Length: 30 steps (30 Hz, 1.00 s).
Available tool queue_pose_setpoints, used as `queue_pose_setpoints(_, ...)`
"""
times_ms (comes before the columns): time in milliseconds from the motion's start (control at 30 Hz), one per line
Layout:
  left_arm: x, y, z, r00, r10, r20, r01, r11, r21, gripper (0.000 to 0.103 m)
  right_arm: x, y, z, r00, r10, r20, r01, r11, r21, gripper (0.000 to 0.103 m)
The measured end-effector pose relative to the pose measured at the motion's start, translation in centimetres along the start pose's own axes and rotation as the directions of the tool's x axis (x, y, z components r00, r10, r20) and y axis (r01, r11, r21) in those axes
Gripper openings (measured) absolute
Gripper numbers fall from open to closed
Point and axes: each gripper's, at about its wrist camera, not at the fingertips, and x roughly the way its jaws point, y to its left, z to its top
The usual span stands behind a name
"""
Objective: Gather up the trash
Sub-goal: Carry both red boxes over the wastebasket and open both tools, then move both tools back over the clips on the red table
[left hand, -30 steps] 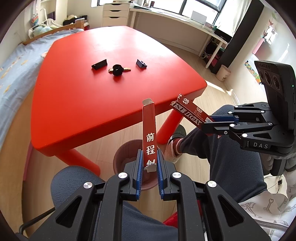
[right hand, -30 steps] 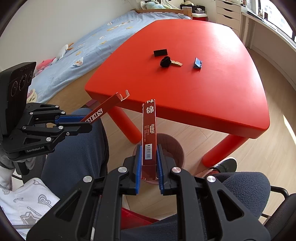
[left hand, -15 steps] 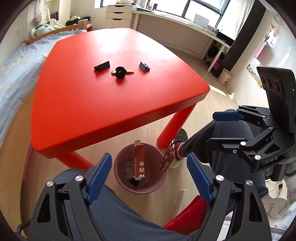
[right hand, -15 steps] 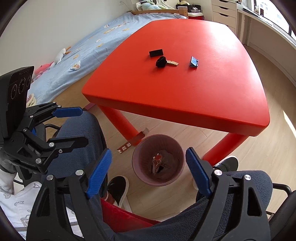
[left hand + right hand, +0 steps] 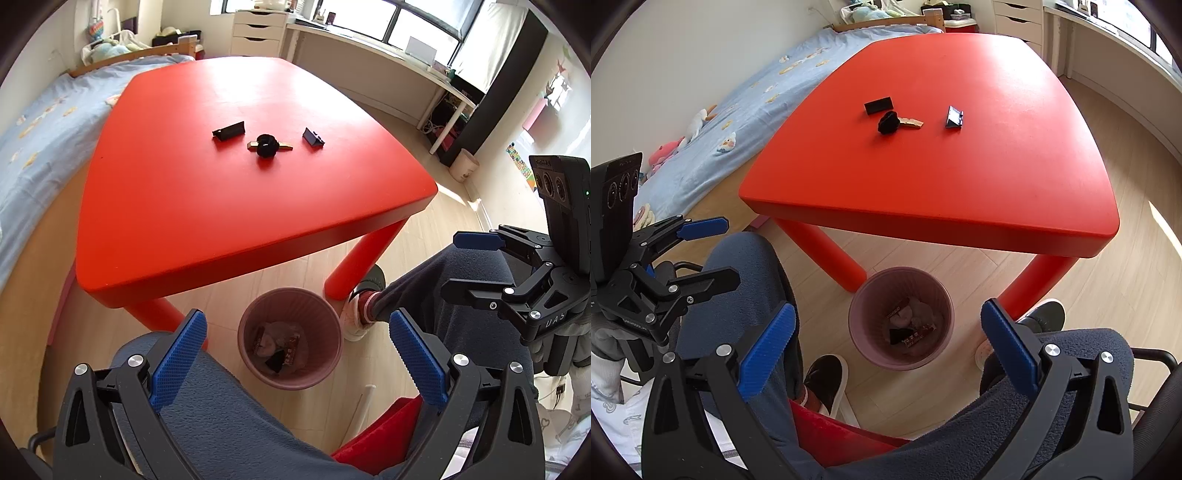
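A pink waste bin (image 5: 325,332) stands on the floor under the red table's near edge; it also shows in the right wrist view (image 5: 862,332). Red cardboard boxes and crumpled paper lie inside it (image 5: 291,349) (image 5: 916,338). My left gripper (image 5: 295,354) is open and empty above the bin. My right gripper (image 5: 886,350) is open and empty above the bin too. On the red table (image 5: 221,206) lie a black block (image 5: 229,130), a black knob on a gold piece (image 5: 266,144) and a dark blue piece (image 5: 313,137).
The person's knees in grey trousers (image 5: 229,417) flank the bin, with a shoe (image 5: 823,376) on the floor and a red chair seat (image 5: 827,432) below. A bed (image 5: 738,99) lies left of the table; a white desk (image 5: 369,51) runs along the window.
Both grippers opened and let go of their red boxes, which fell into the bin. Both grippers have drawn back a little.
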Motion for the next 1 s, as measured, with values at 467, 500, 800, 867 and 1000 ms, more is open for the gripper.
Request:
queue_pose_setpoints(467, -0.5, 0.5, 1.0, 1.0, 0.002, 0.015, -0.002, 1.0, -0.012, 0.095, -0.4, -0.3, 0.9, 1.0, 0.006, 0.009, -0.007, 1.0, 0.008, 0.099)
queue_pose_setpoints(500, -0.5, 0.6, 1.2, 1.0, 0.004, 0.017, -0.004, 1.0, -0.012, 0.095, -0.5, -0.3, 1.2, 1.0, 0.006, 0.011, -0.006, 1.0, 0.008, 0.099)
queue_pose_setpoints(800, -0.6, 1.5, 4.5, 0.999, 0.021, 0.046, -0.02, 1.0, -0.015, 0.095, -1.5, -1.2, 4.7, 0.998, -0.019, 0.053, 0.019, 1.0, 0.001, 0.099)
queue_pose_setpoints(867, -0.5, 1.9, 5.5, 0.998, 0.03, 0.052, -0.028, 0.999, -0.024, 0.095, -1.6, -1.4, 5.9, 0.997, -0.031, 0.065, 0.031, 0.999, -0.008, 0.099)
queue_pose_setpoints(1000, -0.1, 2.7, 7.7, 0.997, 0.043, 0.061, -0.04, 0.998, -0.05, 0.095, -1.4, -2.1, 8.7, 0.996, -0.04, 0.084, 0.041, 0.999, -0.008, 0.099)
